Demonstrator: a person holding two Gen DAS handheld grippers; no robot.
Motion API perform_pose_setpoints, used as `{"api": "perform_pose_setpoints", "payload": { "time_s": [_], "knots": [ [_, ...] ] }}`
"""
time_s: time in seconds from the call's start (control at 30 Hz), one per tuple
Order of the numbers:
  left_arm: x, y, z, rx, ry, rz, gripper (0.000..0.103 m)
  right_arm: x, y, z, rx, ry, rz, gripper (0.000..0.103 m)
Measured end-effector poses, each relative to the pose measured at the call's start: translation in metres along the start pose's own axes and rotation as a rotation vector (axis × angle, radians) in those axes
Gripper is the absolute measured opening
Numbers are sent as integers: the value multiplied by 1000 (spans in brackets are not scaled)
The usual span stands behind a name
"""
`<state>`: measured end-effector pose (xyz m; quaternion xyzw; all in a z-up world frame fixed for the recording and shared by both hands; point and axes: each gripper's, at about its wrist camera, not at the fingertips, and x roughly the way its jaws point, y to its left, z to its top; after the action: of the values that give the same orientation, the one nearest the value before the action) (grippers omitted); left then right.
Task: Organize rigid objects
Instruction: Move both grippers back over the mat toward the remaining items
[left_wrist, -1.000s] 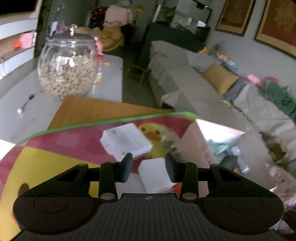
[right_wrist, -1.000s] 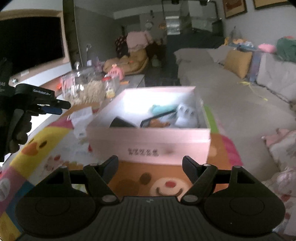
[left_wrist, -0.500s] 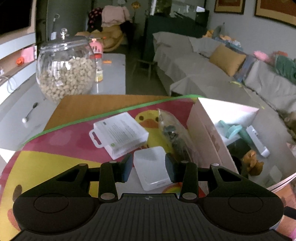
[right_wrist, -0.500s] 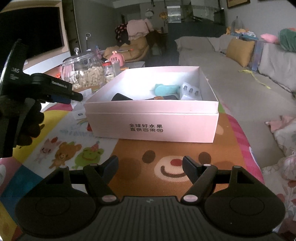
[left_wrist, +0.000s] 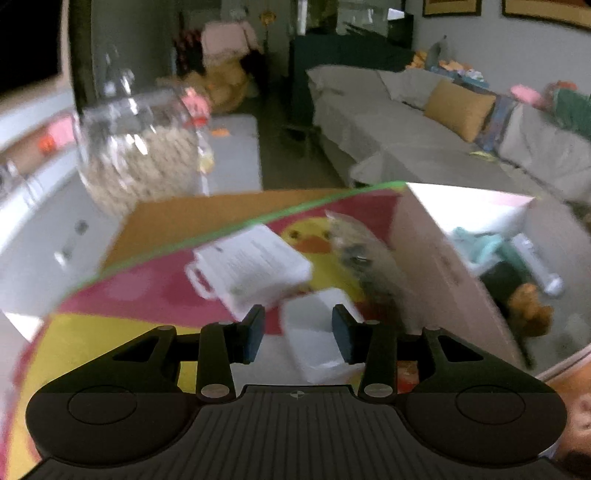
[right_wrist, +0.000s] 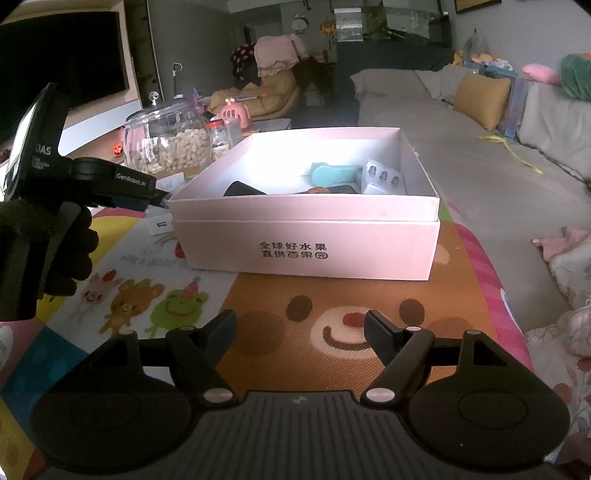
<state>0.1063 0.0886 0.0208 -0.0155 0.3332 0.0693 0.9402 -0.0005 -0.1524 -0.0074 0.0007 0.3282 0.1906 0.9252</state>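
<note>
White square box (left_wrist: 314, 332), smeared by blur, lies on the cartoon mat (right_wrist: 280, 314) between my left tongs (left_wrist: 297, 334), whose jaws are opening without touching it. My right tongs (right_wrist: 300, 330) gape empty before the pink box (right_wrist: 306, 236), its wall hiding most contents.

Each camera is riding its gripper, tilting down over the cartoon mat (right_wrist: 155, 295); both are catching the pink box (right_wrist: 306, 236) and the sofa (left_wrist: 406, 122) beyond.
</note>
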Motion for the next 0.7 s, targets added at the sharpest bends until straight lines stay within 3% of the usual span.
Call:
{"api": "perform_pose_setpoints", "payload": {
  "time_s": [0.07, 0.23, 0.4, 0.6, 0.7],
  "knots": [
    [-1, 0, -4, 27, -21, 12, 44, 1, 0, 0, 0, 2, 1, 77],
    [-4, 2, -4, 14, -17, -48, 44, 1, 0, 0, 0, 5, 0, 77],
    [-4, 12, -7, 1, -61, 20, 46, 2, -1, -1, 1, 4, 3, 77],
    [-6, 62, 9, -160, -141, 33, 44, 6, 6, 8, -12, 29, 21, 77],
    [-8, 77, 5, -264, -143, -4, 42, 0, 24, 35, -47, -7, 74, 77]
  ]
}}
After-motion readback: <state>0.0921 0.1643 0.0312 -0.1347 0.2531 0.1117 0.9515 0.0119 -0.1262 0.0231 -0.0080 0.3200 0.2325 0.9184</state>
